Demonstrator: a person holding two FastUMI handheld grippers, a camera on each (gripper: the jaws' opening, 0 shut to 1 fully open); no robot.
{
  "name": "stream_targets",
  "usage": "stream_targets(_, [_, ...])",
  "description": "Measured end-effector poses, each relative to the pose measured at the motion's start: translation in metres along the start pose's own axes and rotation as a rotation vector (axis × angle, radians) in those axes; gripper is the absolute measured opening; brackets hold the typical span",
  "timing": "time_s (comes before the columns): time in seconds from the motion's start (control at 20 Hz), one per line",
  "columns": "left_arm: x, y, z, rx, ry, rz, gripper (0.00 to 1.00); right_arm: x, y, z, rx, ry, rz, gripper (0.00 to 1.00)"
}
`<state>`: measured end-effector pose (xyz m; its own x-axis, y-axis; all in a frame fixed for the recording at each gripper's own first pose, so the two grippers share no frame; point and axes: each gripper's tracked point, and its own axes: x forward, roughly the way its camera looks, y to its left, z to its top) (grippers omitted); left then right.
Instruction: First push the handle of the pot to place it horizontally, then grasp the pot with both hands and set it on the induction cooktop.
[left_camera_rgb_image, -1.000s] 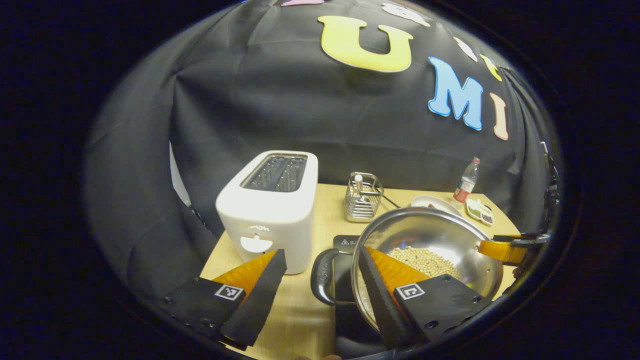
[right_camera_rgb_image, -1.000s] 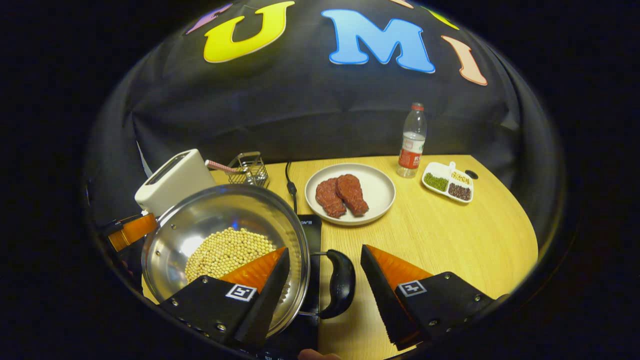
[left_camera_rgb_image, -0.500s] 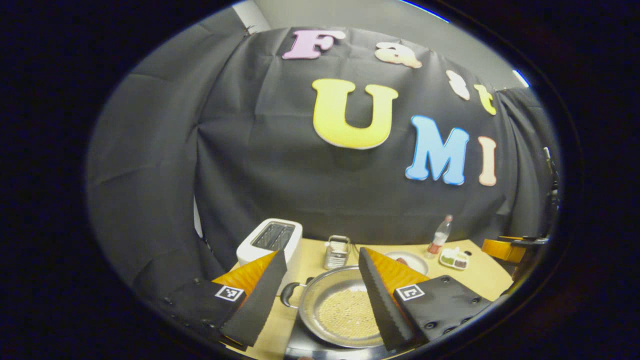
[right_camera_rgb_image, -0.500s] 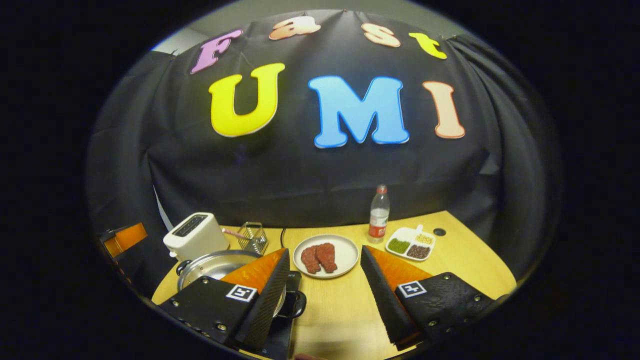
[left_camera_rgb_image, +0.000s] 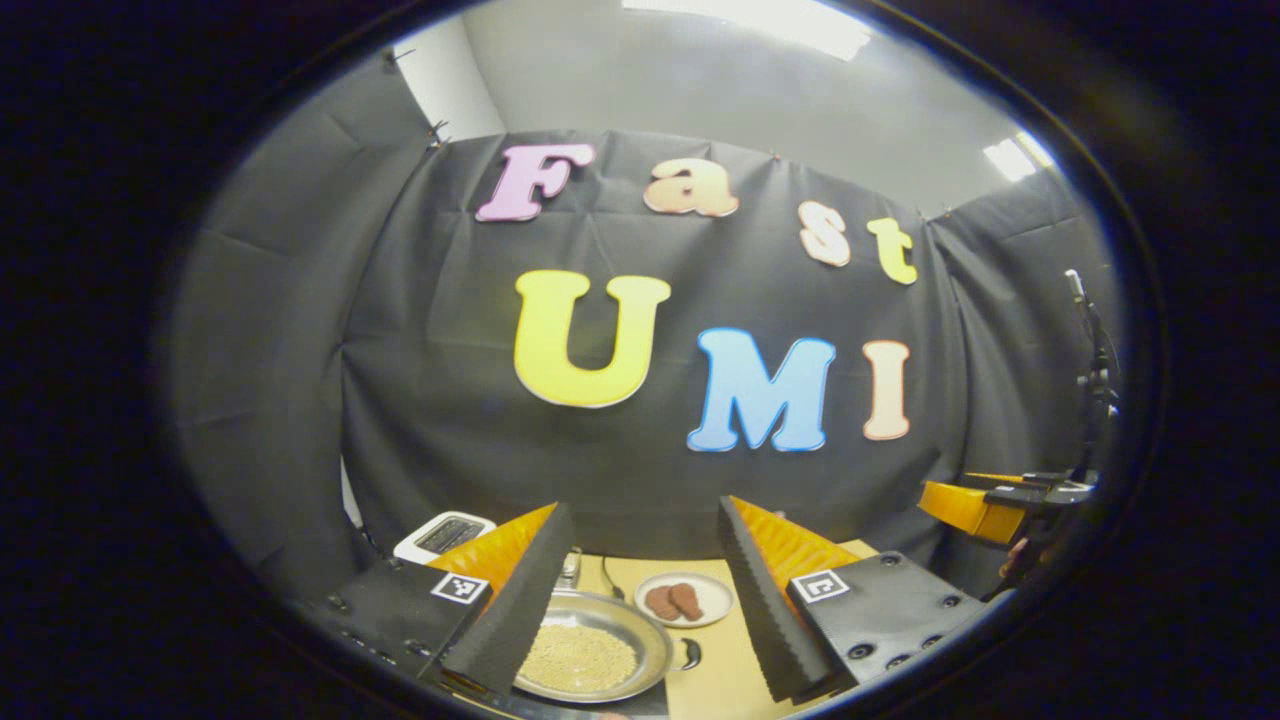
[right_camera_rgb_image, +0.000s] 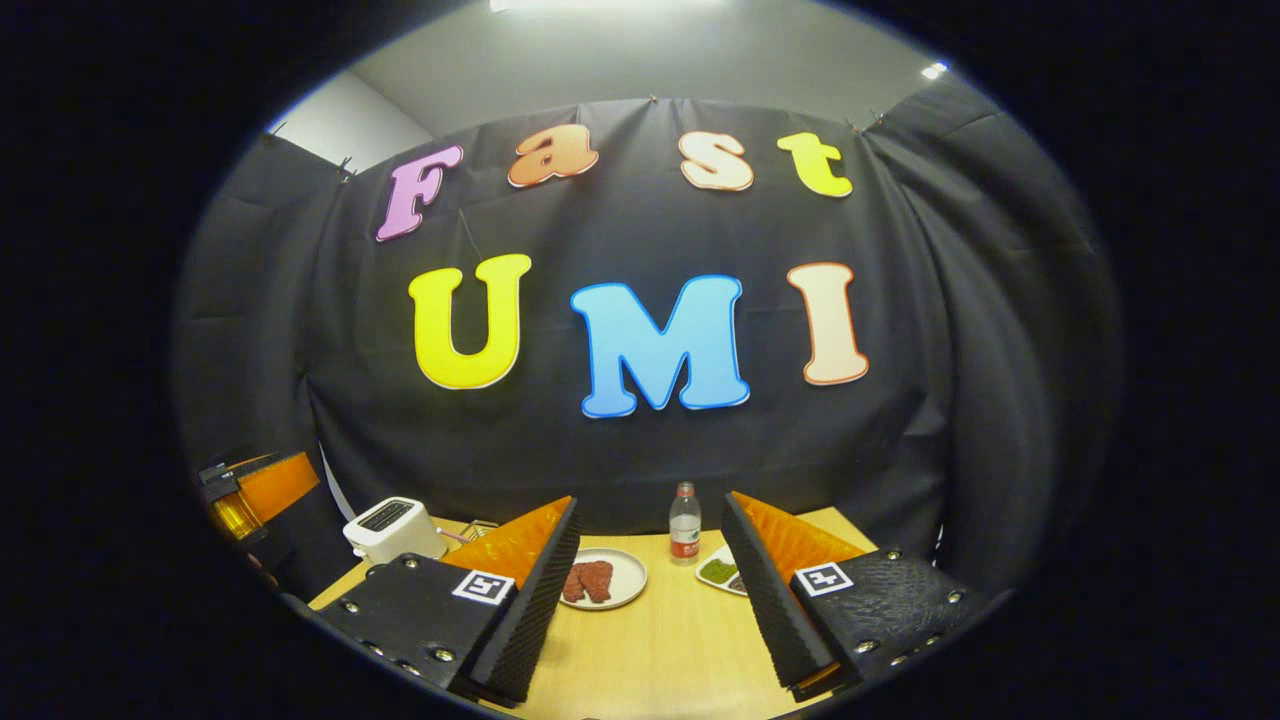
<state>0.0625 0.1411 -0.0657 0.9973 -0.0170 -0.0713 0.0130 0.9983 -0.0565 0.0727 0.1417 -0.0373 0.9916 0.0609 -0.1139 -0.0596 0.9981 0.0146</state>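
- The left gripper (left_camera_rgb_image: 640, 560) is raised well above the tabletop (left_camera_rgb_image: 725, 675), its 2 fingers (left_camera_rgb_image: 515, 605) spread wide with nothing between them and touching nothing.
- Far below it, in the left gripper view, the pot (left_camera_rgb_image: 590, 658) sits on the dark induction cooktop (left_camera_rgb_image: 655, 706), its bowl holding a layer of pale round beans (left_camera_rgb_image: 578, 658).
- A black handle (left_camera_rgb_image: 690, 654) sticks out level from the pot's right side; the handle on the opposite side is hidden behind the near finger.
- Just beyond the pot is a white plate (left_camera_rgb_image: 686, 598) with 2 reddish pieces of meat on it, and a white toaster (left_camera_rgb_image: 443, 535) stands at the far left of the tabletop.
- The right gripper (right_camera_rgb_image: 648, 565) is also held high, its 2 fingers (right_camera_rgb_image: 530, 610) wide apart, empty and clear of everything.
- Between and behind its fingers, in the right gripper view, lie the plate of meat (right_camera_rgb_image: 603, 578), a clear bottle (right_camera_rgb_image: 685, 523) with a red label, and a small divided dish (right_camera_rgb_image: 722, 572) with green contents.
- The toaster (right_camera_rgb_image: 393, 528) stands at the left end of the tabletop (right_camera_rgb_image: 660, 650).
- Each gripper appears at the edge of the other's view: an orange-and-black body at the right (left_camera_rgb_image: 1000, 500) and at the left (right_camera_rgb_image: 250, 490).
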Motion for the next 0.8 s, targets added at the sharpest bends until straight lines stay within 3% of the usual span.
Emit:
stream_targets(0.2, [-0.013, -0.048, 0.013, 0.012, -0.027, 0.008, 0.94, -0.022, -0.042, 0.026, -0.002, -0.038, 0.001, 0.87])
stream_targets(0.45, [-0.031, -0.095, 0.010, 0.029, -0.019, 0.030, 0.94, -0.033, -0.075, 0.028, 0.034, -0.024, 0.035, 0.87])
stream_targets(0.7, [-0.045, -0.114, 0.020, 0.040, -0.019, 0.068, 0.96, -0.036, -0.094, 0.017, 0.029, 0.012, 0.056, 0.87])
stream_targets(0.8, [-0.050, -0.122, 0.025, 0.034, -0.020, 0.048, 0.94, -0.041, -0.101, 0.021, 0.020, 0.003, 0.033, 0.87])
